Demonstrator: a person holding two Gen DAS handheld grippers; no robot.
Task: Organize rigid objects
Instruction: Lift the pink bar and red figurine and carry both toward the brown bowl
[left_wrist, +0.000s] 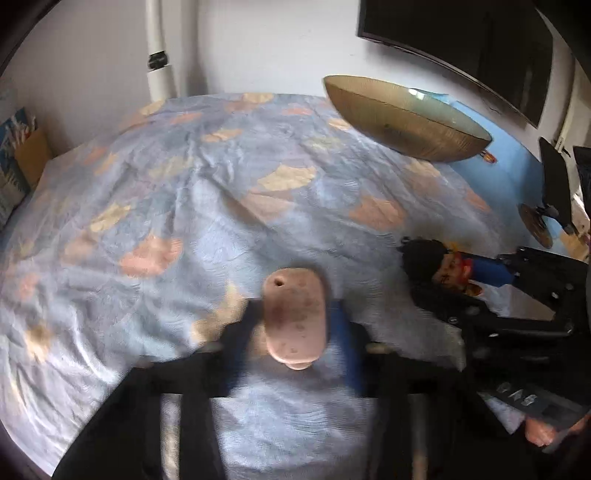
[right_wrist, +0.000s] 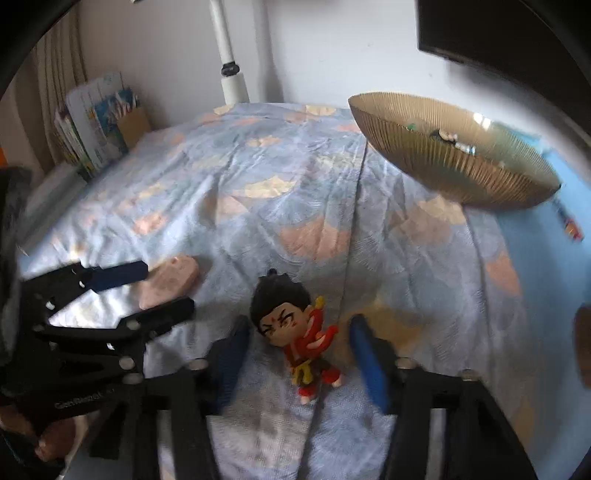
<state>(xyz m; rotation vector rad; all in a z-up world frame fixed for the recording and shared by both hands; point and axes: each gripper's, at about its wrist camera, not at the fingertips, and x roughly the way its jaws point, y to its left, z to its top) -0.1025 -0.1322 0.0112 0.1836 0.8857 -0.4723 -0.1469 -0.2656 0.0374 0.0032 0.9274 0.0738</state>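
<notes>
A flat pink oblong piece (left_wrist: 294, 319) with a small hole lies on the blue patterned bedspread between the blue pads of my left gripper (left_wrist: 293, 341), whose jaws stand close on both sides of it. It also shows in the right wrist view (right_wrist: 168, 282). A small figurine (right_wrist: 297, 334) with black hair and a red outfit lies between the wide-open fingers of my right gripper (right_wrist: 299, 354); it also shows in the left wrist view (left_wrist: 448, 267). A ribbed golden bowl (right_wrist: 450, 155) holding small items stands at the back right.
A white pole (right_wrist: 231, 62) stands at the far wall. Books and a cardboard box (right_wrist: 99, 122) lean at the back left. A dark screen (left_wrist: 469, 44) hangs on the wall to the right. A small colourful item (right_wrist: 570, 225) lies on the plain blue sheet beyond the bowl.
</notes>
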